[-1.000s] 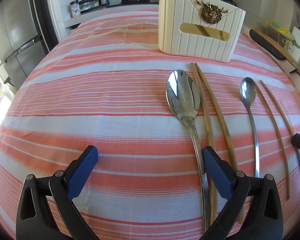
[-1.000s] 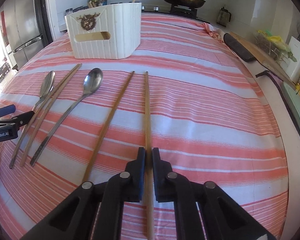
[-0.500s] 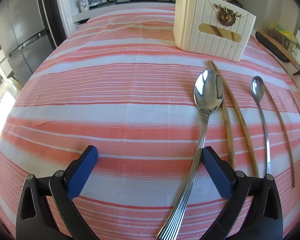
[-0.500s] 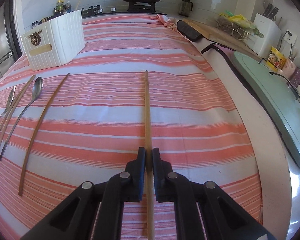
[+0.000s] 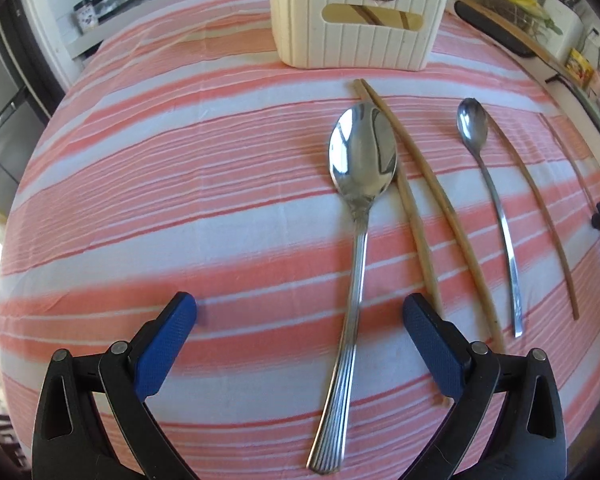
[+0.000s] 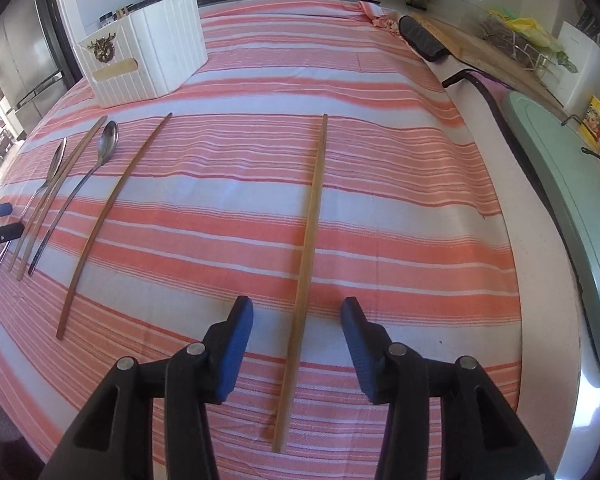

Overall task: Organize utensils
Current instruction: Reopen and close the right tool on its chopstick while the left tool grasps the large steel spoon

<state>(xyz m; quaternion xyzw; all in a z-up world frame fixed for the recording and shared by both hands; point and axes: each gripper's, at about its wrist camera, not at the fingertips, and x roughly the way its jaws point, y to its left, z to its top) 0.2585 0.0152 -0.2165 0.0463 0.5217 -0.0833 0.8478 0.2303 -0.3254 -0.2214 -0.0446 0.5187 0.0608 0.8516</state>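
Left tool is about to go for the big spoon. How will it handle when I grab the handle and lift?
The big spoon looks like polished steel, so probably stiff and somewhat slippery against the pads. Its wide bowl likely outweighs the slim ridged handle, so a grip near the handle's end may let the bowl droop. It lies flat on the striped cloth, so it probably won't roll.

Both views are bright with daylight that blows out to white at the left edge of each frame, and the big spoon mirrors it with glare. Fisheye distortion bows the striped cloth outward toward dark vignetted corners. The lower part of the left wrist view is slightly blurred; shadows are soft.
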